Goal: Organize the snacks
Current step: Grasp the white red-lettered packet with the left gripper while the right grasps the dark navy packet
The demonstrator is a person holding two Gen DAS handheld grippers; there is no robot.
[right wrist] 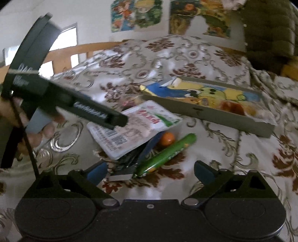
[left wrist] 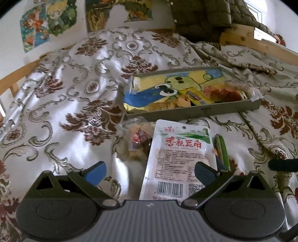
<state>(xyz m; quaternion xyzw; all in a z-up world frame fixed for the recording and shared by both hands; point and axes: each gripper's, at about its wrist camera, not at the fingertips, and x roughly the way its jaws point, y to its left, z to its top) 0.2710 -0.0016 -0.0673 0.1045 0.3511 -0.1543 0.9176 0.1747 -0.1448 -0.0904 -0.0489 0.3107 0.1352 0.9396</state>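
Both jaws released, nothing grasped: my left gripper [left wrist: 150,172] frames the white packet [left wrist: 178,160] at lower centre on the bed; right gripper [right wrist: 150,172] faces the green stick [right wrist: 165,153], tray [right wrist: 214,115] behind.

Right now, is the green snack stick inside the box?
No, the green snack stick lies on the bedspread, outside the box.

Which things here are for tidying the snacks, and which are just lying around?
For the job:
- white snack pouch
- green snack stick
- small orange round snack
- clear-wrapped snack
- shallow box with snacks already inside

Just there:
- patterned bedspread
- wall posters
- wooden bed rail
- quilted olive coat
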